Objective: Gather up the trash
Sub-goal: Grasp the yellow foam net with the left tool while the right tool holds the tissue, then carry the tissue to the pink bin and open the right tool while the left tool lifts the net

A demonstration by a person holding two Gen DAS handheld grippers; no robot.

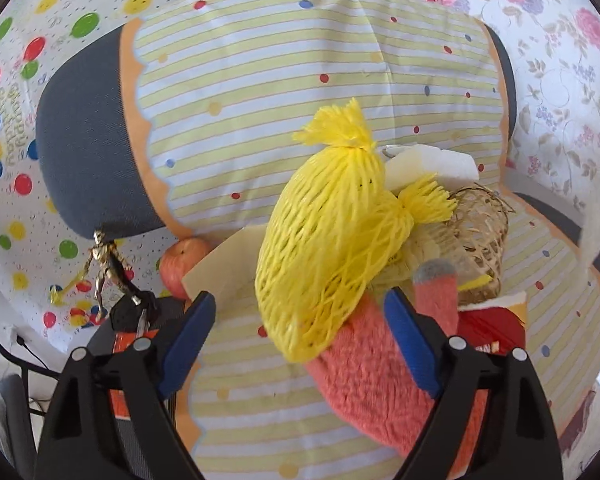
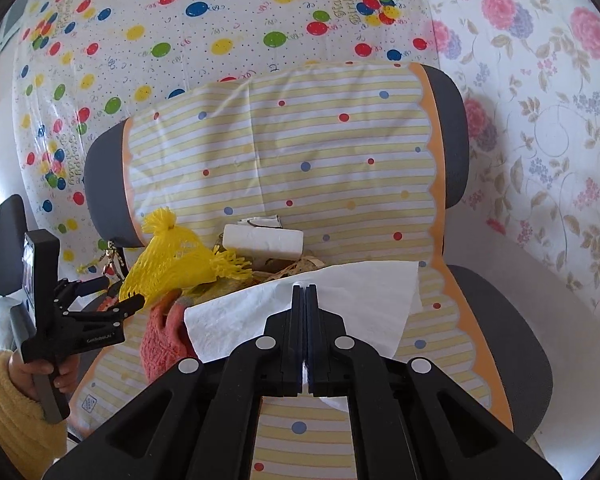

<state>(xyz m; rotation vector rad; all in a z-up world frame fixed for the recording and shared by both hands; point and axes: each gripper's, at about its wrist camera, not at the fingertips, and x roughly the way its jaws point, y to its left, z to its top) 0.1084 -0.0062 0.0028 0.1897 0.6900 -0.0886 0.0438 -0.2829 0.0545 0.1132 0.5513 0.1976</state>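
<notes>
Soft white paper tissue [image 2: 300, 312], yellow plastic mesh net [image 1: 324, 240], fuzzy knitted sock [image 1: 376, 380]

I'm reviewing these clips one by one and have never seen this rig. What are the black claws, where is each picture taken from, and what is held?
No robot here: a person holds a two-finger gripper in each hand, and a fisheye camera on each looks along its fingers. In the left wrist view the left gripper stands open just short of a yellow net bag lying on a pink woolly item, among clutter on a chair under a striped cover. In the right wrist view the right gripper is shut on a white tissue; the left gripper shows at the left.
</notes>
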